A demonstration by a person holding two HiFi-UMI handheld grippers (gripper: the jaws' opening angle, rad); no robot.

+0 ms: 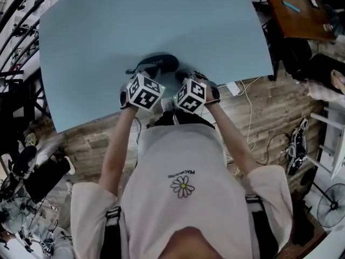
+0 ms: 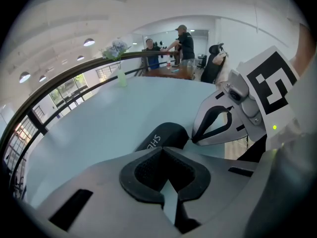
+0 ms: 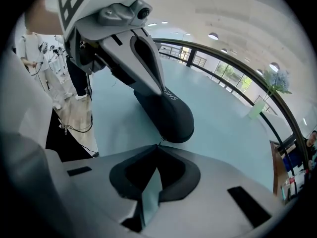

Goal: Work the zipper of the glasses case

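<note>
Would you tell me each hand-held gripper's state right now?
Left hand-held gripper: shut, pressed against the glasses case.
Right hand-held gripper: shut on the zipper pull.

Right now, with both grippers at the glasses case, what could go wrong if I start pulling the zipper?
1. The right gripper seems to pinch the zipper pull only at the very tips of its jaws, so the pull may slip out.
2. The left gripper is shut, with its tips merely against the glasses case, not around it. The case could slide or twist.
3. The case lies near the table's near edge and might get dragged off.
</note>
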